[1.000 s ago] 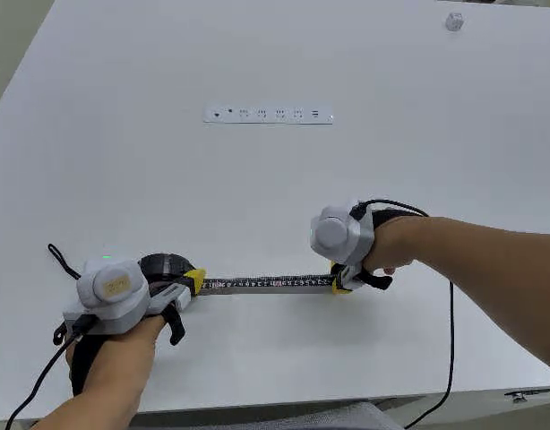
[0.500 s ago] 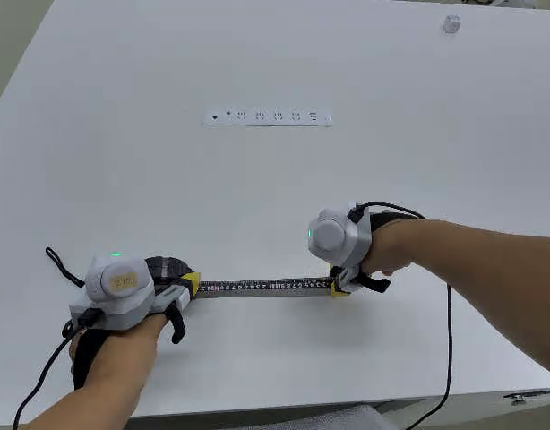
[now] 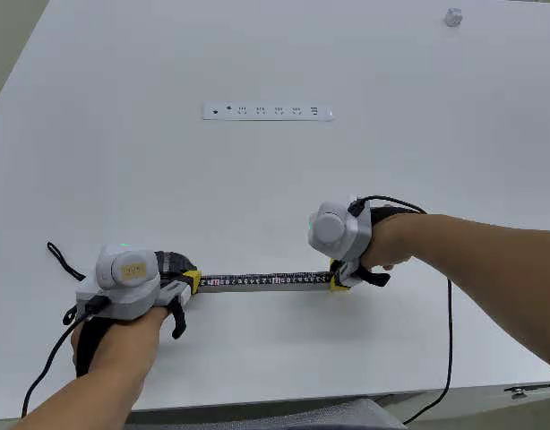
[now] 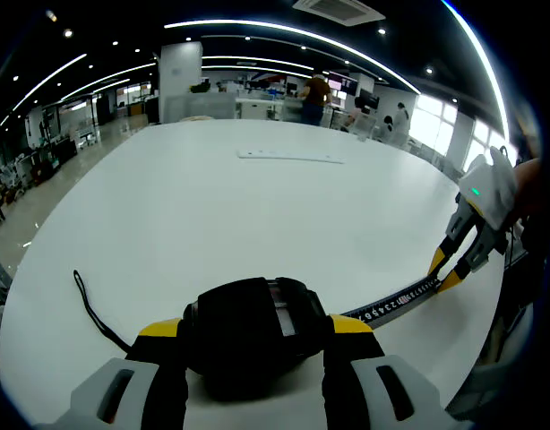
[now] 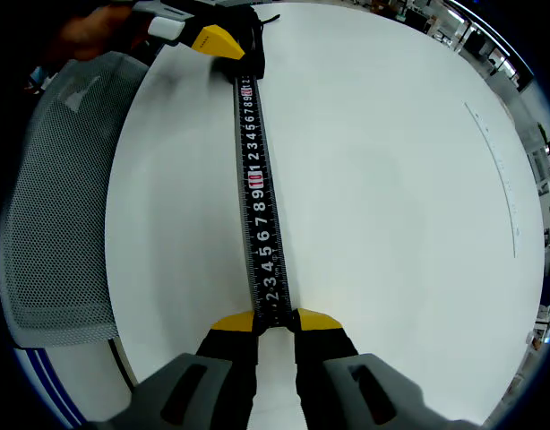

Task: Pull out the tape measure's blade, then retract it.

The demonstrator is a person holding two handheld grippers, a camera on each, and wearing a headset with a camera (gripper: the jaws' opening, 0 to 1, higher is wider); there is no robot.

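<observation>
A black tape measure case [image 4: 257,331] [image 3: 172,266] lies on the white table near its front edge, and my left gripper [image 4: 257,330] [image 3: 181,288] is shut on it. Its blade [image 5: 259,210] [image 3: 264,281] stretches flat across the table to the right, numbers up to about 12 showing. My right gripper [image 5: 275,319] [image 3: 336,282] is shut on the blade's tip, yellow fingertips [image 5: 318,318] pinching the end. A black wrist strap [image 4: 94,309] [image 3: 62,258] trails from the case to the left.
A white power strip [image 3: 267,112] lies farther back at the table's middle. A small grey object [image 3: 452,17] sits at the far right corner. Cables run from both grippers off the front edge. A grey mesh chair [image 5: 60,197] stands beside the table's edge.
The left gripper with the case has slid a little to the right, toward the right gripper, so the stretch of blade showing is slightly shorter. The right gripper has barely moved.
</observation>
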